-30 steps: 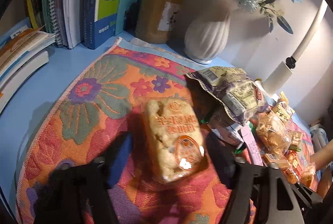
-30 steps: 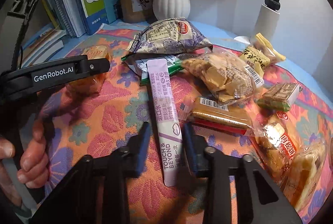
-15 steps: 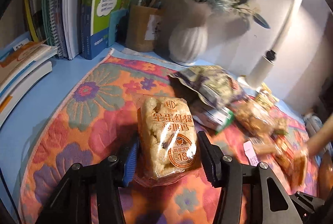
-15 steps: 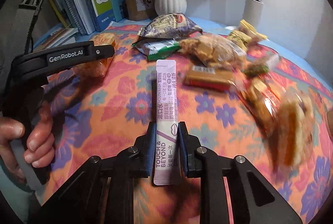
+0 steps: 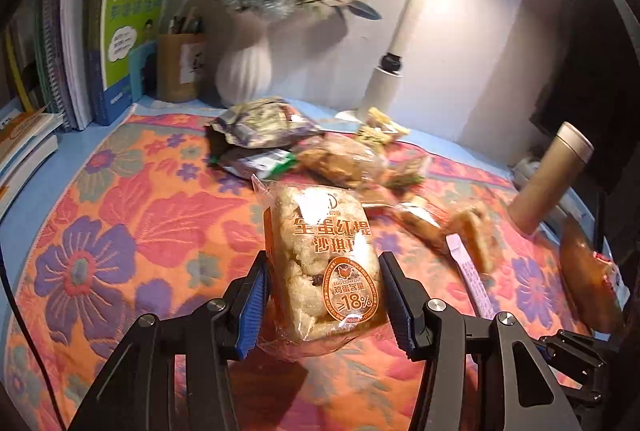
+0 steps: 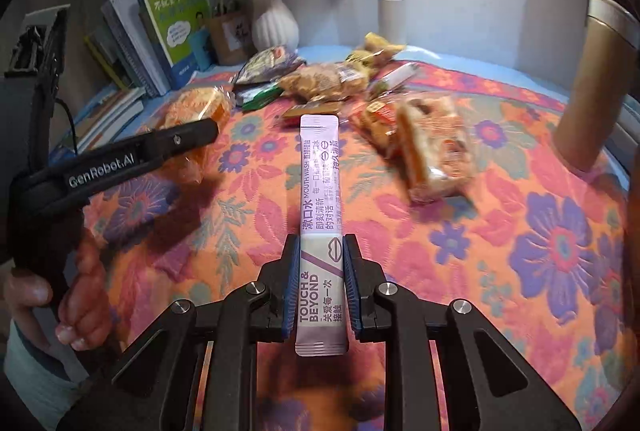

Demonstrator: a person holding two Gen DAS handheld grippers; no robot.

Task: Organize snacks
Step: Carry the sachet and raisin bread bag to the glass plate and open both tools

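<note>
My left gripper (image 5: pixel 322 301) is shut on a clear-wrapped rice-crisp cake packet (image 5: pixel 320 263) with orange print, held above the floral cloth (image 5: pixel 132 215). My right gripper (image 6: pixel 320 287) is shut on a long lilac mouthwash sachet (image 6: pixel 320 191), lifted off the cloth and pointing away from me. The left gripper and its packet (image 6: pixel 196 107) also show at the left of the right wrist view. A pile of snack bags (image 5: pixel 272 127) lies at the cloth's far side, with more wrapped cakes (image 6: pixel 436 147) to the right.
Books (image 5: pixel 116 43), a pen holder (image 5: pixel 178 67) and a white vase of flowers (image 5: pixel 246 71) stand along the back wall. A white lamp post (image 5: pixel 400 43) rises at the back. A tan flask (image 6: pixel 592 87) stands at the right.
Both grippers have lifted and pulled back from the pile with their items. The left one closed on the cake packet a second ago; the right one closed on the sachet.
</note>
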